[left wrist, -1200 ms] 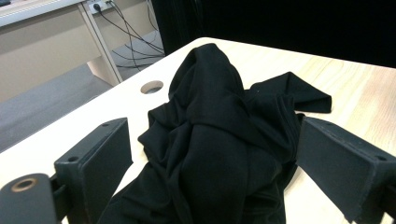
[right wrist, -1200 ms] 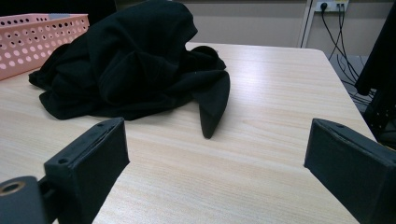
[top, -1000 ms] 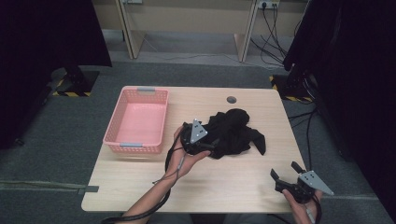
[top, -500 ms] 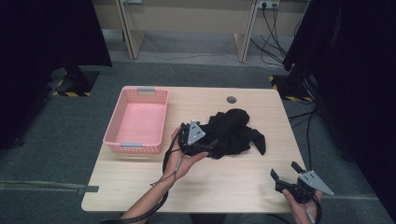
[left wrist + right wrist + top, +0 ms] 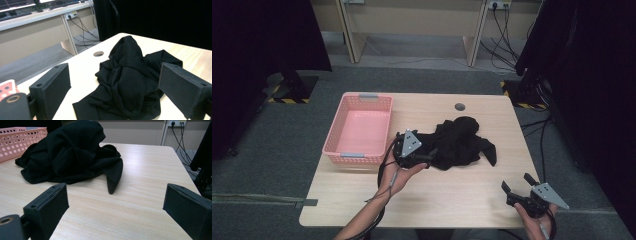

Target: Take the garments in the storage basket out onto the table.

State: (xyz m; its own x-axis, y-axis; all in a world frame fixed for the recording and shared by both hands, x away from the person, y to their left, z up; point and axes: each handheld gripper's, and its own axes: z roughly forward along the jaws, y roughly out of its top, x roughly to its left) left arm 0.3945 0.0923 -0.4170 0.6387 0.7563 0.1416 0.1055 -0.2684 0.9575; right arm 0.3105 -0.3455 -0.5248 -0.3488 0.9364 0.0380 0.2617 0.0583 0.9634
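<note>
A crumpled black cloth (image 5: 459, 142), soft and matte, is lying mid-table on the pale wood-grain table (image 5: 447, 200), just right of a perforated pink plastic basket (image 5: 360, 130). Its long axis is running left to right, one tapered end pointing toward the near-right. The left gripper (image 5: 428, 154), jaws spread, has been edging slightly leftward at the cloth's edge. The right gripper (image 5: 518, 183) is hovering wide open at the near-right corner.

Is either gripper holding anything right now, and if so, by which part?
Nothing is held. The left gripper is open at the edge of the black cloth, its fingers apart around the heap. The right gripper is open over bare table.
</note>
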